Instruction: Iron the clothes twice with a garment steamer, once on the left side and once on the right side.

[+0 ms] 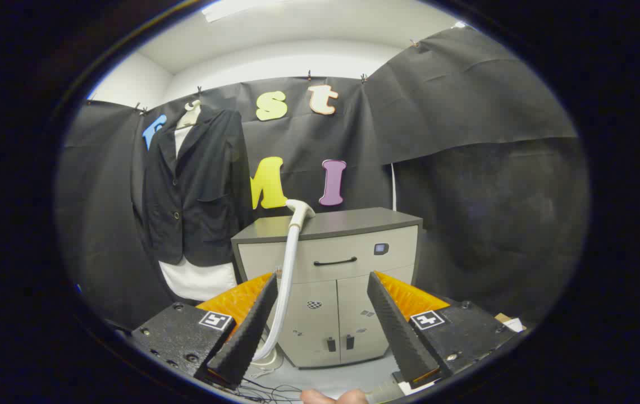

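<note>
Gaping wide and holding nothing, the gripper [320,328] frames the steamer hose [285,280] rising just ahead to the steamer head [299,212] resting on the grey cabinet [348,224], with the dark jacket [196,185] hanging on the wall beyond, left of the cabinet.

1. My left finger [247,331] covers part of the steamer hose [288,264], and I cannot make out the hose's base on the floor.
2. The jacket [196,185] hides most of the white garment [199,279] beneath it.
3. A hand [334,397] is cut off below the fingers.
4. The small panel [380,248] on the cabinet [348,269] is too small to tell.
</note>
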A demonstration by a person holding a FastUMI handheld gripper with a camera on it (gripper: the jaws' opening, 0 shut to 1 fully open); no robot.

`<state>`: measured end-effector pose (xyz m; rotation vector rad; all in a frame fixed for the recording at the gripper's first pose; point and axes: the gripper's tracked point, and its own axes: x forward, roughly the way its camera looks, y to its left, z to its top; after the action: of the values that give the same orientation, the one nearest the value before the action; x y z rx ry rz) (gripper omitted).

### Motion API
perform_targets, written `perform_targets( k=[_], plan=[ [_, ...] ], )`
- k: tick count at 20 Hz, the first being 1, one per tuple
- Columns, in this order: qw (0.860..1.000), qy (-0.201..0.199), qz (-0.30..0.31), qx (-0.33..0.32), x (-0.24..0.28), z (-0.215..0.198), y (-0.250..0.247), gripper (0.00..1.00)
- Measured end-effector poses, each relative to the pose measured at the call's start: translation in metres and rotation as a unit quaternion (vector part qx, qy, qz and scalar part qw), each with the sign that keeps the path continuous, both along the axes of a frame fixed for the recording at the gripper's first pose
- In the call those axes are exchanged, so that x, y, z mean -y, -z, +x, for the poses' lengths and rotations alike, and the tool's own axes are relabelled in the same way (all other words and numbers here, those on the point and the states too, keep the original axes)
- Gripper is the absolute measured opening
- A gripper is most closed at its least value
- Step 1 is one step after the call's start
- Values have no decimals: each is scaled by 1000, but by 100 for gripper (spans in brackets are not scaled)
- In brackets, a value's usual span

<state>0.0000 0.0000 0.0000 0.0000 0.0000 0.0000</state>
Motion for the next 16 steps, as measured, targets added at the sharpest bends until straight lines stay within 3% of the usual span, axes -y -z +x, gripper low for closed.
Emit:
perform_targets(
  k=[11,16],
  plan=[
    [1000,-1,1,-5,-26,-1,-7,100],
    [1000,19,-3,-6,-35,4,-14,100]
  ],
)
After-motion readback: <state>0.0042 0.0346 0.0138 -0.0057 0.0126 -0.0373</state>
